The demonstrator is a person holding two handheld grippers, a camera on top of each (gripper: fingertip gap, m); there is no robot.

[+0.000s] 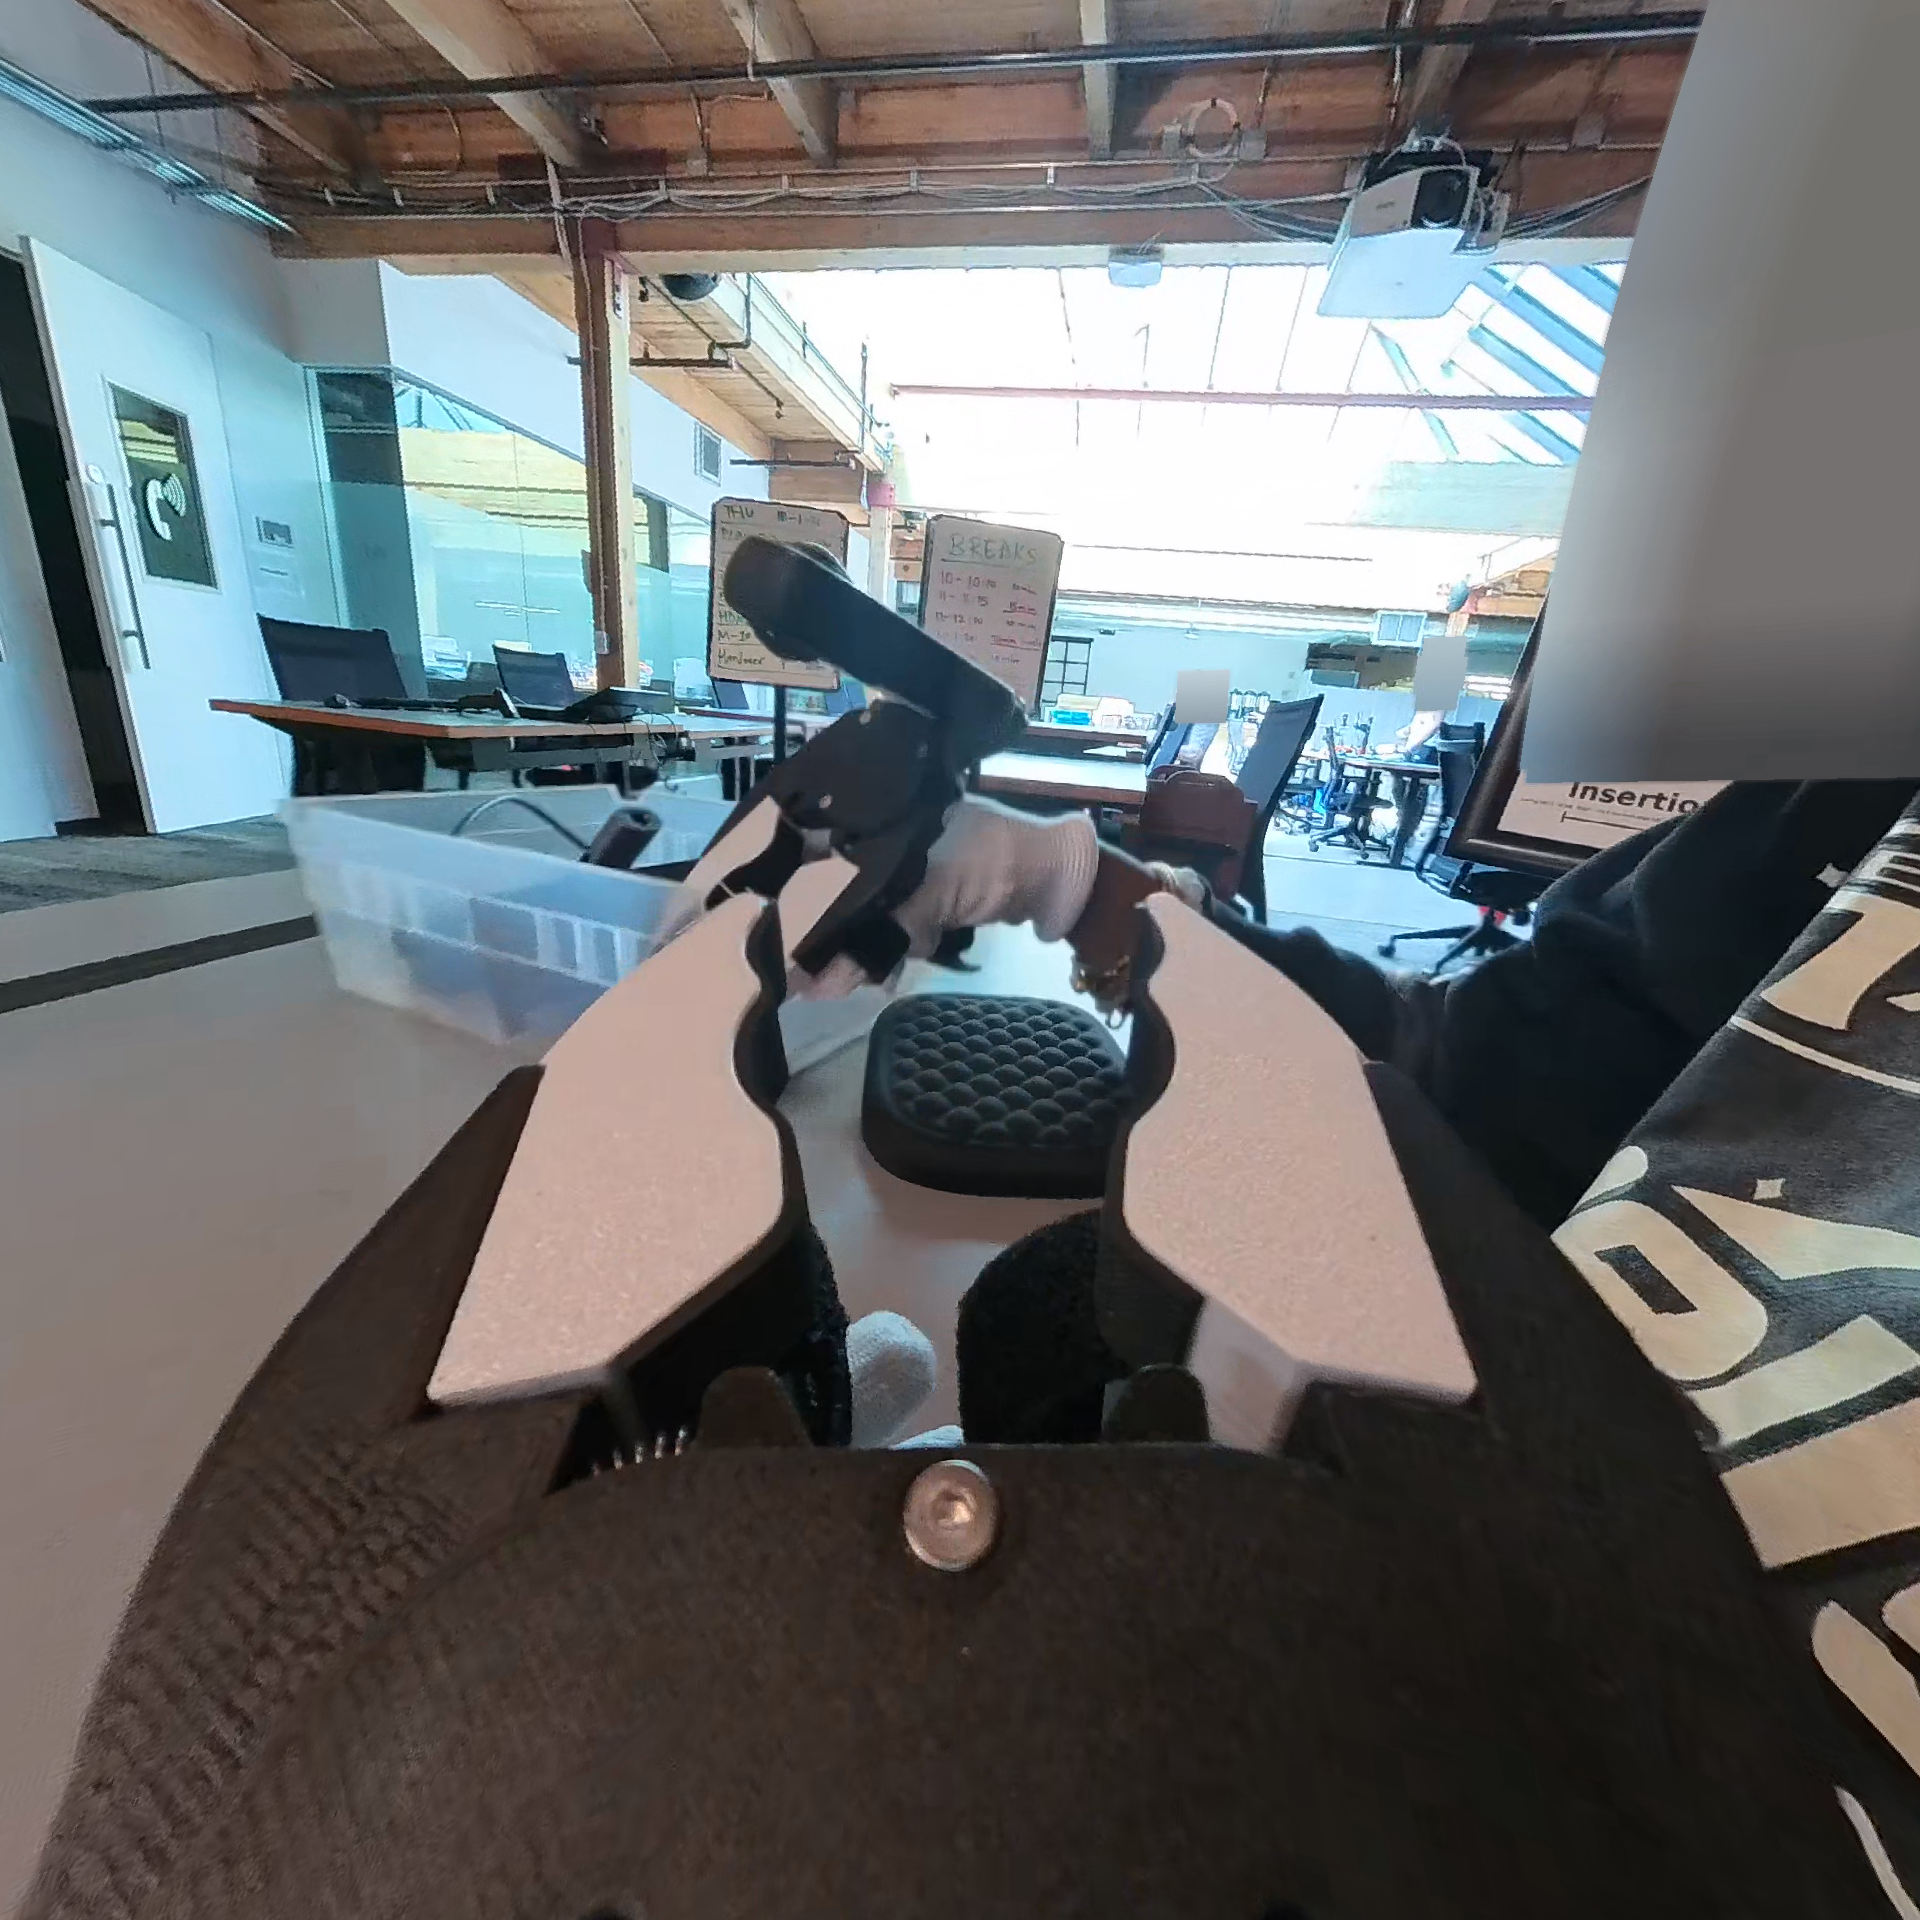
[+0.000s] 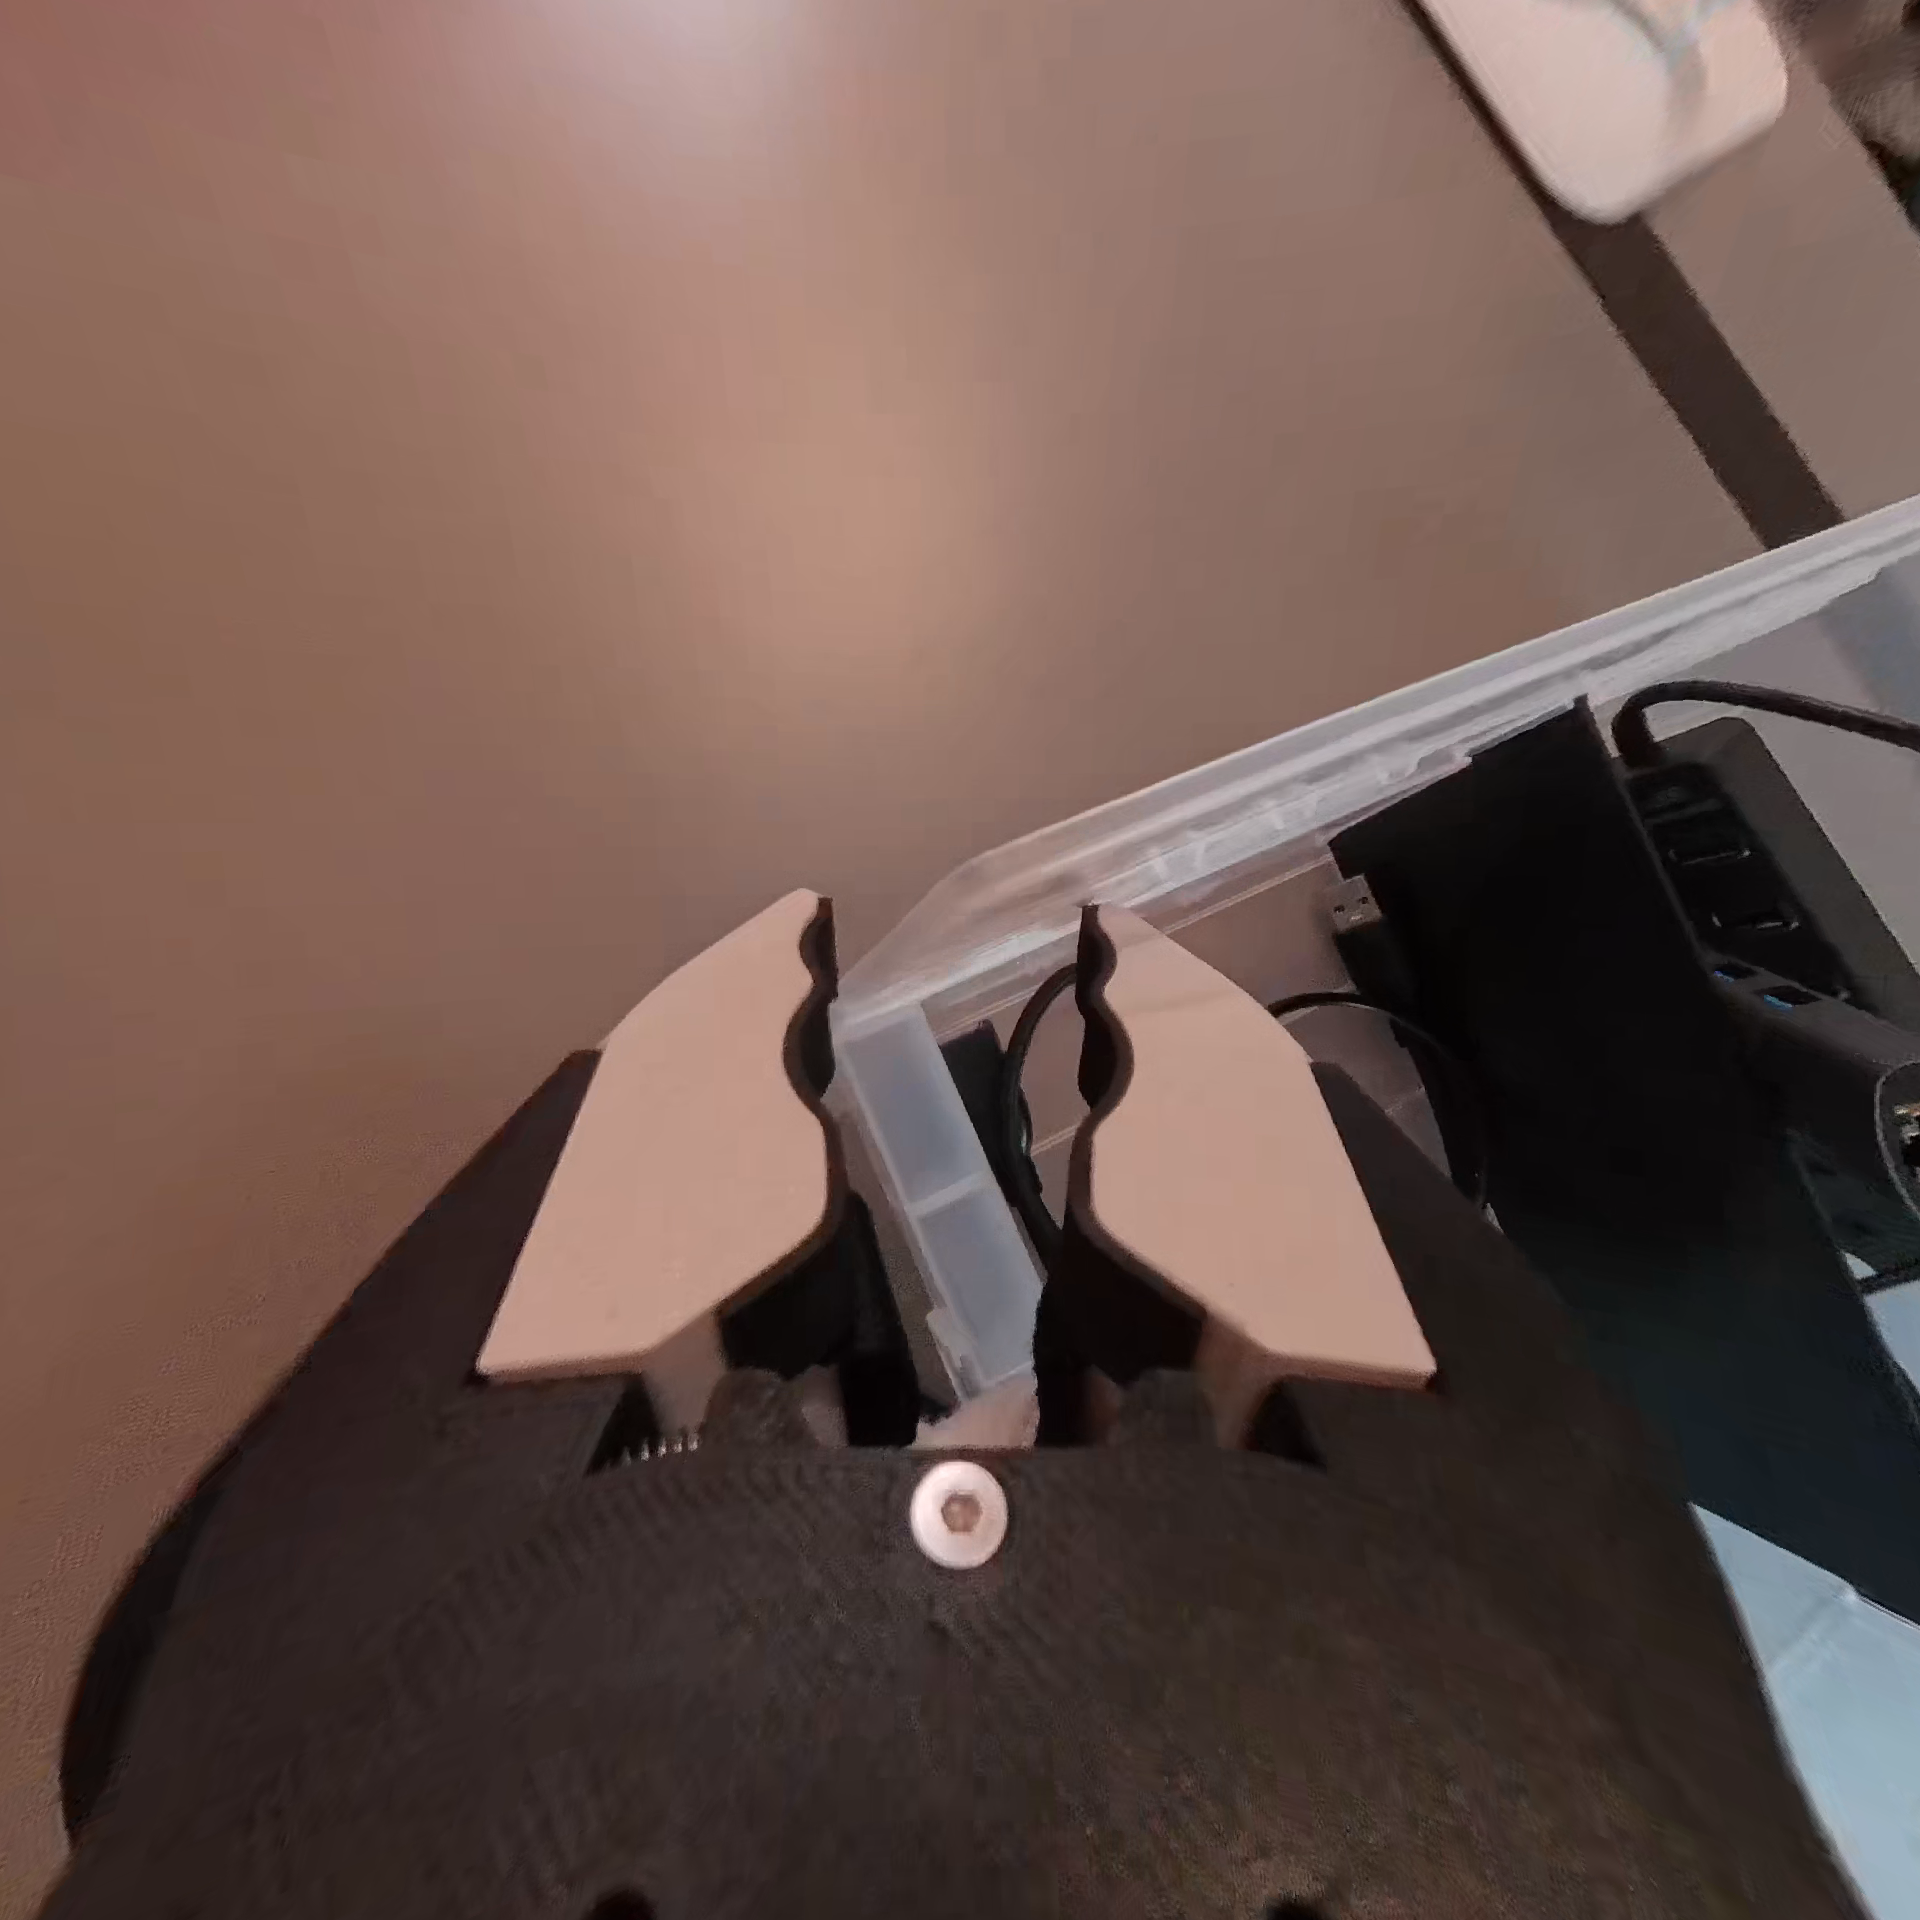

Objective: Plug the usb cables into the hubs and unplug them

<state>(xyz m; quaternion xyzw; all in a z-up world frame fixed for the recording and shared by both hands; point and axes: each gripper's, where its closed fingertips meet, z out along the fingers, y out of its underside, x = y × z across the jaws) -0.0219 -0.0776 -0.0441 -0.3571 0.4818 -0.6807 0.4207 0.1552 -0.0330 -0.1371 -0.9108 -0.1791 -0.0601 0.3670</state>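
Observation:
In the right wrist view, my right gripper (image 2: 956,914) is open and empty, above the near corner of a clear plastic bin (image 2: 1195,831). Inside the bin are black USB hubs (image 2: 1538,935), one with a row of ports (image 2: 1714,862), black cables (image 2: 1029,1049) and a loose USB plug (image 2: 1356,902). In the left wrist view, my left gripper (image 1: 956,914) is open and empty, low over the table. The right gripper (image 1: 862,821), held by a gloved hand (image 1: 1008,862), reaches toward the bin (image 1: 468,894) ahead.
A black textured pad (image 1: 997,1081) lies on the table between my left fingers. A person's dark sleeve and printed shirt (image 1: 1714,1195) fill the right side. A dark strip (image 2: 1714,364) crosses the table, and a blurred white object (image 2: 1621,83) lies beyond it.

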